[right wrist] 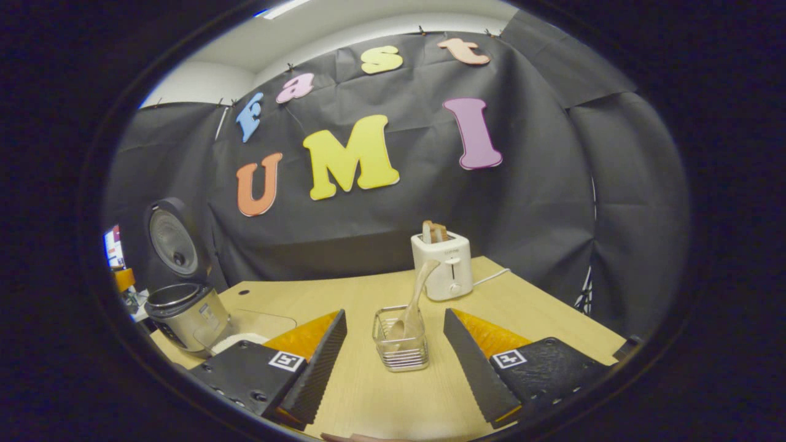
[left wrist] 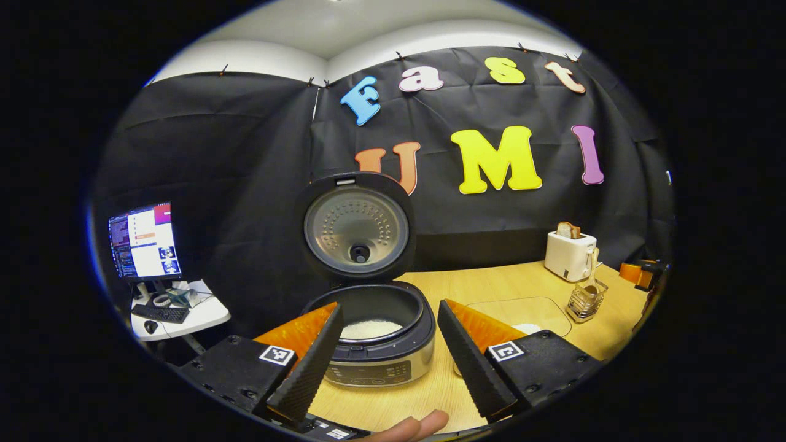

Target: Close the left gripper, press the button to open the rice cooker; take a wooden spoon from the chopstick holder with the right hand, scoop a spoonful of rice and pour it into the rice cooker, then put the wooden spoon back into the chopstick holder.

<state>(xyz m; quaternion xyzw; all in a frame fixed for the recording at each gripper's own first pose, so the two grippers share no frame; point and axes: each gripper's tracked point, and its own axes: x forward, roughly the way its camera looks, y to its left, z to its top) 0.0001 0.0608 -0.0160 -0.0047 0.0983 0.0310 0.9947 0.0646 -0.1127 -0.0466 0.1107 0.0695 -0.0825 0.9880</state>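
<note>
With the rice cooker (left wrist: 368,331) lid up and rice in its pot, I hold my left hand-held gripper (left wrist: 387,362) spread before it, and my right hand-held gripper (right wrist: 396,362), jaws apart and empty, faces the wooden spoon (right wrist: 417,294) standing in the chopstick holder (right wrist: 400,344) on the tabletop (right wrist: 344,294).

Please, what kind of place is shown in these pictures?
Probably a recording booth set up as a small kitchen, not a real home: black cloth wall, a wooden table with a rice cooker and toaster, and a computer monitor on a side stand.
</note>
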